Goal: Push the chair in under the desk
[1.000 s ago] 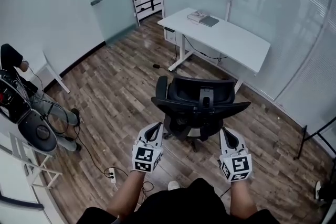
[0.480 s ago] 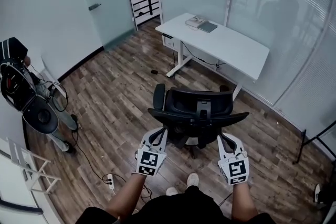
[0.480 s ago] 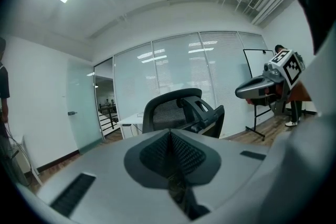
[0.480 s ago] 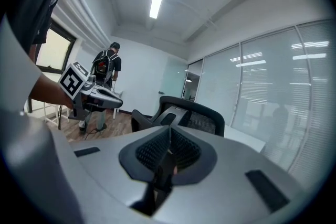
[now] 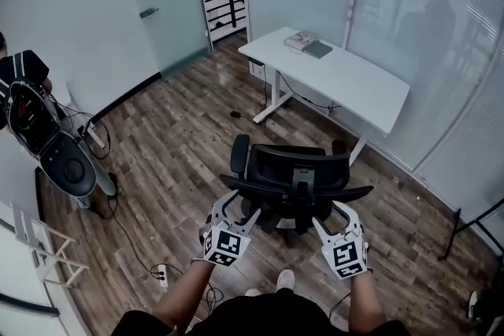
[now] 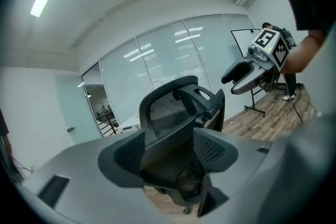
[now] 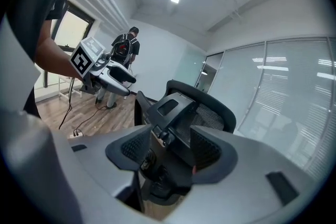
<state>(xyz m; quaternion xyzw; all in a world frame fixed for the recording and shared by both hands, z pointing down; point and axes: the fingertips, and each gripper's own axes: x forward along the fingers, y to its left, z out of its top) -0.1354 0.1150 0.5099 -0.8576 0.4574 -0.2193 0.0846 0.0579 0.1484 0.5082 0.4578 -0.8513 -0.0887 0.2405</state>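
Presently, the step in hand is the approach to the chair back; the push looks not yet begun. Desk, white, one: stands well ahead of both grippers, beyond the chair. Chair, black mesh on castors, one: just ahead of the grippers with its back turned to them, well apart from the desk and not yet under it. Left gripper, one: its jaws have just been opening and stand apart, and the chair back shows between them in the left gripper view with neither pad pressing on it. Right gripper, one: its jaws have likewise just been opening and stand apart, with the back's centre spine framed between them and nothing clamped. Handling, as judged: set one gripper on each side of the back rest at an even height, push level and steady so that the castors roll straight, steer for the gap between the desk's legs, and ease off before the arm rests meet the top; an uneven push would likely swivel the seat. Flat books, two: at the desk's far end, furthest from the grippers. Power strip, one: on the floor, below and to the left of the left gripper.
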